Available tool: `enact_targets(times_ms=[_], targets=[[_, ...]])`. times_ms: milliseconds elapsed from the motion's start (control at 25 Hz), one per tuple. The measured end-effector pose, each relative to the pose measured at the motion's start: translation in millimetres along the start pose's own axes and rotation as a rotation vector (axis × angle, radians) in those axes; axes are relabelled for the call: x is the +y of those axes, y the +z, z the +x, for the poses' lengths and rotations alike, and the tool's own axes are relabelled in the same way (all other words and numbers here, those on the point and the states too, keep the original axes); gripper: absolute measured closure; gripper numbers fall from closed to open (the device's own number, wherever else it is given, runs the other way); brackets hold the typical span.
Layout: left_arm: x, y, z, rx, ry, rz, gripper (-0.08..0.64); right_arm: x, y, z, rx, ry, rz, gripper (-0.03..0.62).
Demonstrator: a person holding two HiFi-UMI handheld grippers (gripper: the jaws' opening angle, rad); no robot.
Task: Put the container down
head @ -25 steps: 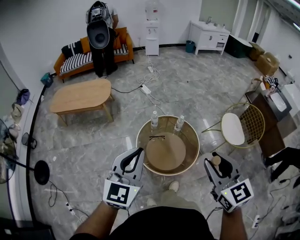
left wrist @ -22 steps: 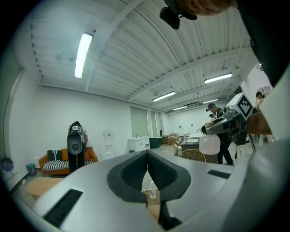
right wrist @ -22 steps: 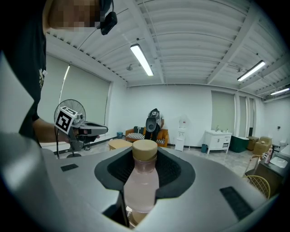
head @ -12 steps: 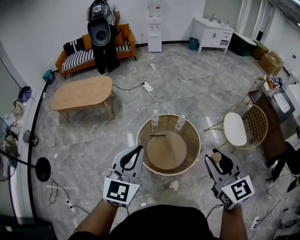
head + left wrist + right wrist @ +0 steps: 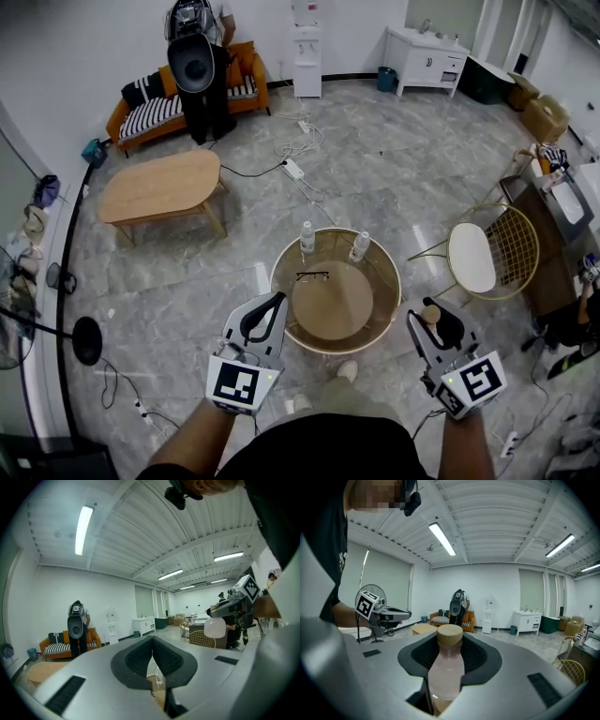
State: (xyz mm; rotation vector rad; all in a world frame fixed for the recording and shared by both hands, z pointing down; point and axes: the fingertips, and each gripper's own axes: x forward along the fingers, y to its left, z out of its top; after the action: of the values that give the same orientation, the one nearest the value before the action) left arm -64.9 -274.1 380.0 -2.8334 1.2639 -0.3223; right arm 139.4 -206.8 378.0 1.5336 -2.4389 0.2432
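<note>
The right gripper [image 5: 439, 323] pinches a clear bottle [image 5: 446, 677] with a tan cap between its dark pads. The jaws stand apart by the bottle's width and the pads press its sides below the neck. The bottle stands upright in the grip. In the head view it hangs over the marble floor [image 5: 394, 178], to the right of the round table [image 5: 330, 350] and outside its gold rim.

The left gripper [image 5: 267, 311] is pressed together at the tips with nothing between them. It sits just off the table's left near edge.

Two small water bottles [image 5: 307, 236] stand close to the table's far edge. A pair of glasses [image 5: 314, 276] lies just inside them. The middle and the near half of the table top are bare.

A gold wire chair [image 5: 492, 248] with a white seat stands just beside the table on the right, beyond the held bottle. A white cable and power strip [image 5: 292, 170] trail across the floor from the table's far side toward the wall.

To the left, bare floor separates the round table from a wooden coffee table [image 5: 159, 187]. A black round stand base [image 5: 84, 342] sits well apart at the left. The person's shoe [image 5: 348, 372] is on the floor at the table's near edge, between the two grippers.
</note>
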Motion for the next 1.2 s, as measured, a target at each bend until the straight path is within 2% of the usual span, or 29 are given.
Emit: enact_targets(times_ms=[640, 960, 1200], targets=[[-4, 11, 71, 0.009, 0.031, 0.009, 0.545, -62, 2, 40, 0.006, 0.066, -0.003, 0.445], [-7, 25, 98, 0.009, 0.112, 0.046, 0.545, -101, 9, 53, -0.02, 0.136, -0.014, 0.445], [-5, 28, 111, 0.01, 0.187, 0.028, 0.545, -129, 15, 72, -0.059, 0.175, -0.052, 0.445]])
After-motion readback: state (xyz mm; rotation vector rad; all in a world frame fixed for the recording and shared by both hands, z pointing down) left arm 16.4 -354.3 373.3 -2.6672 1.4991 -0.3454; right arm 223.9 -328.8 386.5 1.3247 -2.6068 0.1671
